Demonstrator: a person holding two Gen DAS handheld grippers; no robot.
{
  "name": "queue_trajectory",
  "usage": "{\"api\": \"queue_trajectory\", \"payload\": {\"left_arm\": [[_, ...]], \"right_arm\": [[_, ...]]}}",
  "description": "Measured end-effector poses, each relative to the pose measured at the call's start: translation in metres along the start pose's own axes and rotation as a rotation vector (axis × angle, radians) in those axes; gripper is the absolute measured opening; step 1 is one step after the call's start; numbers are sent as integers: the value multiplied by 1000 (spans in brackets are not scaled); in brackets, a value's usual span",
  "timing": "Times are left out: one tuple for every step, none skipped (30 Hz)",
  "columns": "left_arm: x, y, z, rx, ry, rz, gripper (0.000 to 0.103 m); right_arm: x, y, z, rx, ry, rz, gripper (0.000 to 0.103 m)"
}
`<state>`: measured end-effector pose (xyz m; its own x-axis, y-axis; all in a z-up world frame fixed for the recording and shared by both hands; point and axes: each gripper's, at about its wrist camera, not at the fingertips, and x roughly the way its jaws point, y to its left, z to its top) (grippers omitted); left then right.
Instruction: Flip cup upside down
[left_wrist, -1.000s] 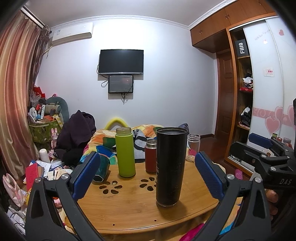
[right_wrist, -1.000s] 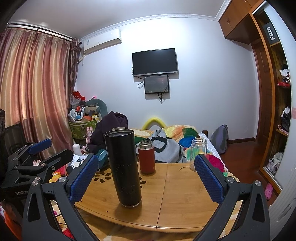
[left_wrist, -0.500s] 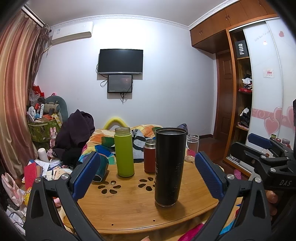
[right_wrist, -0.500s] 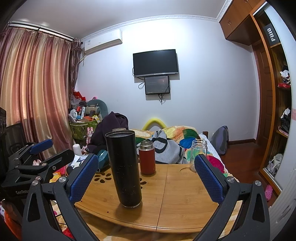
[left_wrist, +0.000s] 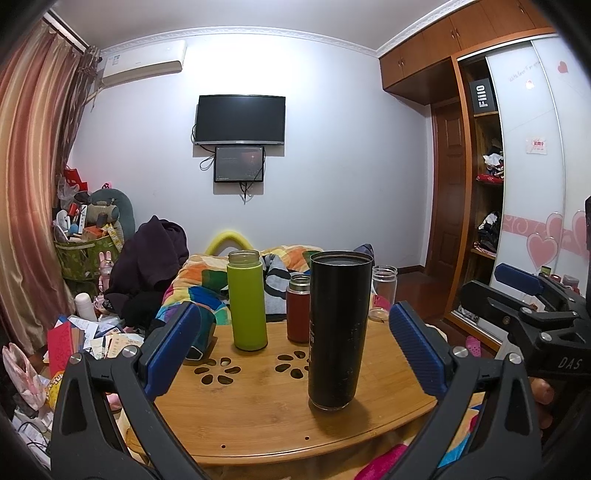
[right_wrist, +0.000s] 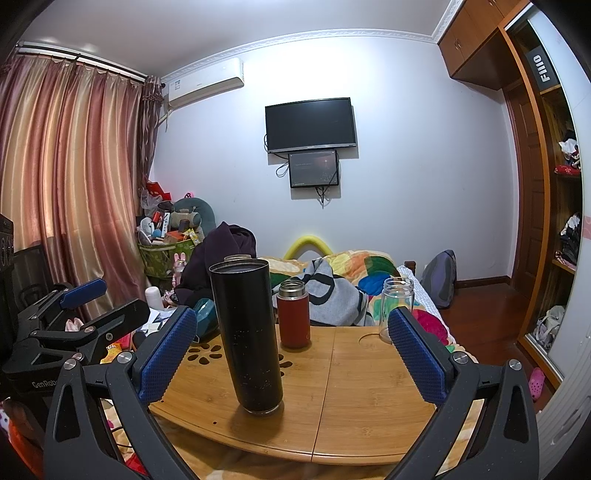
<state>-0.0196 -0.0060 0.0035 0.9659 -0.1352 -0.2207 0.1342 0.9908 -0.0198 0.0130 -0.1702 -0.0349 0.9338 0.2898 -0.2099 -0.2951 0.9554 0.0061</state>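
Note:
A tall black cup (left_wrist: 337, 328) stands upright, mouth up, near the front of a round wooden table (left_wrist: 258, 417). It also shows in the right wrist view (right_wrist: 248, 334). My left gripper (left_wrist: 295, 350) is open and empty, its blue pads wide apart in front of the cup. My right gripper (right_wrist: 291, 354) is open and empty, the cup between its pads but farther out. Neither touches the cup.
Behind the black cup stand a green bottle (left_wrist: 246, 300), a red flask (right_wrist: 293, 314) and a clear glass jar (right_wrist: 398, 309). A teal object (right_wrist: 205, 319) lies at the table's left edge. A bed with a colourful quilt (right_wrist: 354, 273) lies beyond.
Both grippers have shifted only slightly; the views drifted a little. The cup has not moved.

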Motion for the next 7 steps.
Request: {"api": "queue_trajectory", "payload": {"left_arm": [[0, 0, 0, -1, 0, -1, 103], [0, 0, 0, -2, 2, -1, 103], [0, -1, 0, -2, 3, -2, 103], [0, -1, 0, -2, 3, -4, 103], [0, -1, -1, -2, 2, -4, 103], [-1, -1, 0, -2, 1, -2, 103], [-1, -1, 0, -1, 1, -2, 103]], "right_arm": [[0, 0, 0, 0, 0, 0, 103], [0, 0, 0, 0, 0, 0, 103], [0, 0, 0, 0, 0, 1, 103], [0, 0, 0, 0, 0, 0, 103], [0, 0, 0, 0, -1, 0, 103], [0, 0, 0, 0, 0, 0, 103], [0, 0, 0, 0, -1, 0, 103]]}}
